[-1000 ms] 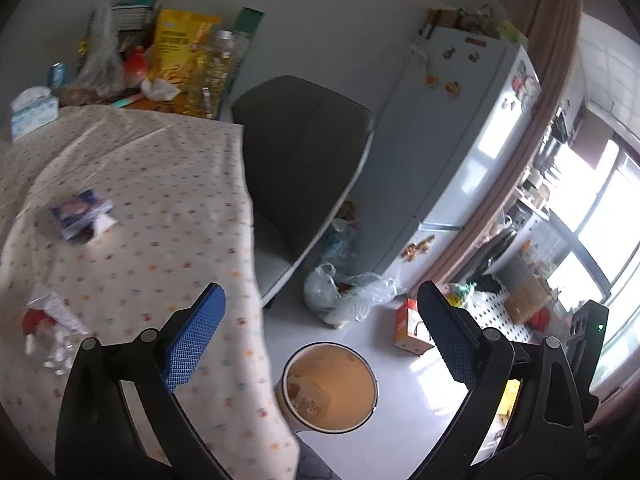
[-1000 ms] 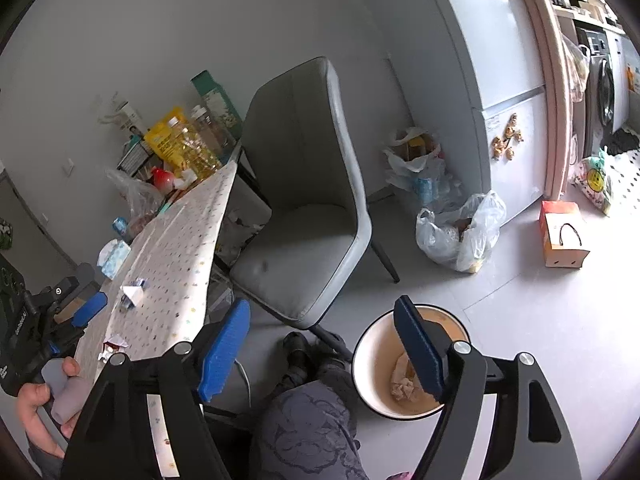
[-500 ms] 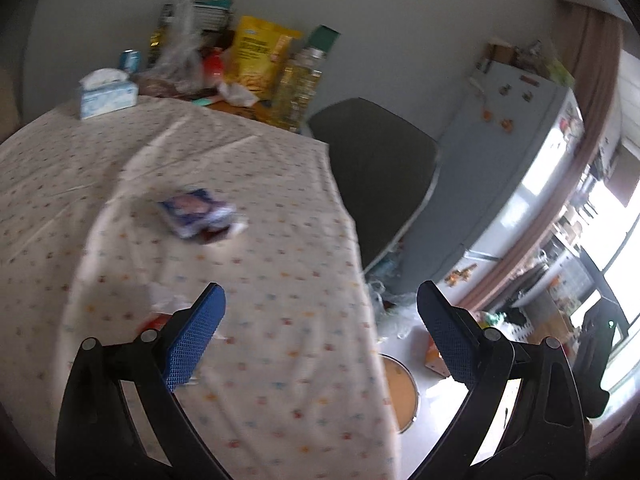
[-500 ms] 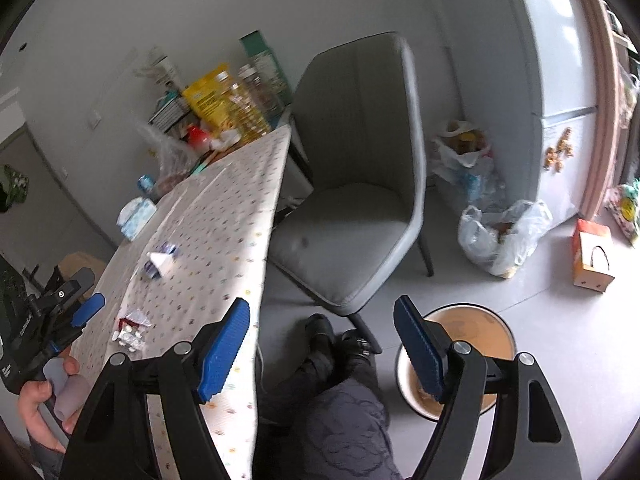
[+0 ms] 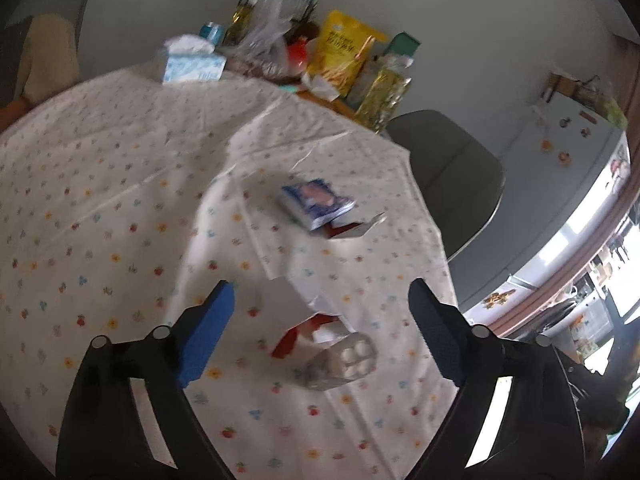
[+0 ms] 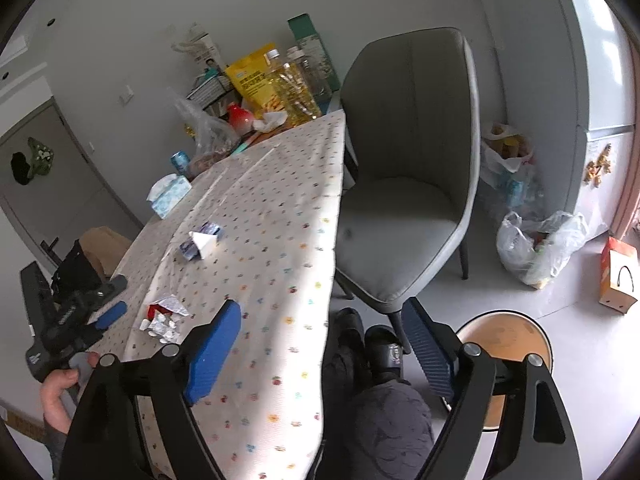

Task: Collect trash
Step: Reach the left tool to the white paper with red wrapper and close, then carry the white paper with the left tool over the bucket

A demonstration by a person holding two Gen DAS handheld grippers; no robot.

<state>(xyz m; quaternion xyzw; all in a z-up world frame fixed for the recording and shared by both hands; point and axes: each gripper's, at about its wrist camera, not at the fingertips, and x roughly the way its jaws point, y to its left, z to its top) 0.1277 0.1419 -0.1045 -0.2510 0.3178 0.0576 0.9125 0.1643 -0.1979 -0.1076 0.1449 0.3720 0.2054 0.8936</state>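
Note:
My left gripper (image 5: pixel 320 328) is open and empty above the table, with a crumpled red and white wrapper and a pill blister pack (image 5: pixel 340 356) lying between its fingers. A blue and white packet (image 5: pixel 314 200) with a torn white carton lies farther on. In the right wrist view the same blister trash (image 6: pixel 162 320) and blue packet (image 6: pixel 200 242) lie on the dotted tablecloth (image 6: pixel 272 248). My right gripper (image 6: pixel 324 344) is open and empty over the table's near edge, with the round trash bin (image 6: pixel 516 344) on the floor at its right.
A grey chair (image 6: pixel 404 184) stands at the table's right side. A tissue box (image 5: pixel 192 62), oil bottles, a yellow bag and plastic bags crowd the table's far end. Filled plastic bags (image 6: pixel 536 244) and a fridge (image 6: pixel 592 60) stand on the right. The person's legs are below.
My left gripper has swung from the floor bin back over the table and now hovers at the blister trash. My right gripper has lifted and turned left toward the table.

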